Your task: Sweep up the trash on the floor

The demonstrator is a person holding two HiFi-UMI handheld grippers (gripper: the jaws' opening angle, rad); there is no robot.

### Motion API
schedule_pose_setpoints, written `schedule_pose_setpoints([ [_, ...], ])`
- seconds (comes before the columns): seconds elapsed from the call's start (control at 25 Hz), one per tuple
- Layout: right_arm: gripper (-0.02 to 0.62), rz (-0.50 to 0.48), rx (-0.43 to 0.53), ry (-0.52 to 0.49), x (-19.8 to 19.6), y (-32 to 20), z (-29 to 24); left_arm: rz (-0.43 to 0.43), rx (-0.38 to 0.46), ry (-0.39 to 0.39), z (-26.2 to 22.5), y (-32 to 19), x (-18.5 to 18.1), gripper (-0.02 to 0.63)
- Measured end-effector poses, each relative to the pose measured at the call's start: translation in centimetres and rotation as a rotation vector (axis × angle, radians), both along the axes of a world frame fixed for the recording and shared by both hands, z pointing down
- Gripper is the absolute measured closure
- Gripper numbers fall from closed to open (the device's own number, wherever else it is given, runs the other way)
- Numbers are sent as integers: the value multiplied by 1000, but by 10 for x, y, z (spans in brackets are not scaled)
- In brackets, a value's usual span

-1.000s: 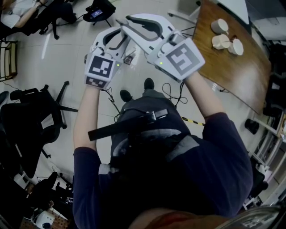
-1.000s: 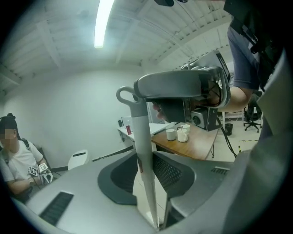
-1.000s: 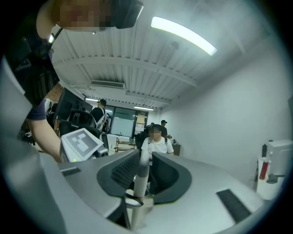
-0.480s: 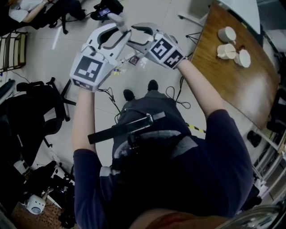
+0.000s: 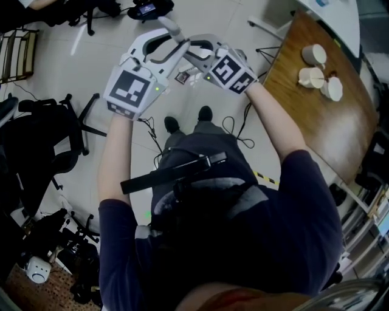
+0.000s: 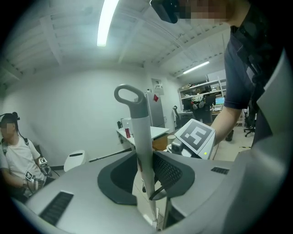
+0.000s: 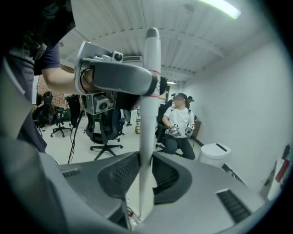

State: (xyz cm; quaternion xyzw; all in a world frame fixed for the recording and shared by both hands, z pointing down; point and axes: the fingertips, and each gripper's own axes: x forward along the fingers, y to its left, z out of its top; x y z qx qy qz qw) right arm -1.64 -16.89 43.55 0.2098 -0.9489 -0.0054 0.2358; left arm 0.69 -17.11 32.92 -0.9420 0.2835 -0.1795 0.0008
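While a few small scraps of trash (image 5: 182, 77) lie on the pale tiled floor (image 5: 231, 18) a little beyond the person's dark shoes (image 5: 204, 113), a long pale grey plastic handle (image 6: 141, 137) with a loop at its top end stands nearly upright above them. Both bare forearms (image 5: 115, 158) reach forward and meet at it. The left gripper (image 6: 145, 171) clamps the handle between its dark ribbed pads, the higher of the two on the shaft. The right gripper (image 7: 139, 176), whose jaws have just been closing, grips the same shaft lower down, with a pad pressed to either side. The scraps look like crumpled wrappers and are too small to tell more. At the right stands a brown wooden table (image 5: 304, 121) bearing white paper cups (image 5: 313, 78), and at the left a black office chair (image 5: 42, 152).
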Motion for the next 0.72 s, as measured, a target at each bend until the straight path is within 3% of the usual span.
schedule_pose_setpoints([
  [0.36,497,115,-31,54,0,-6,35,38,-24,-11,34,-2,-3,499],
  [0.56,497,106,-53,93,-9,-3,58,33,-109,108,55,1,-15,502],
  [0.72,497,134,-77,121,-16,-4,87,38,-148,122,84,-2,-22,502],
])
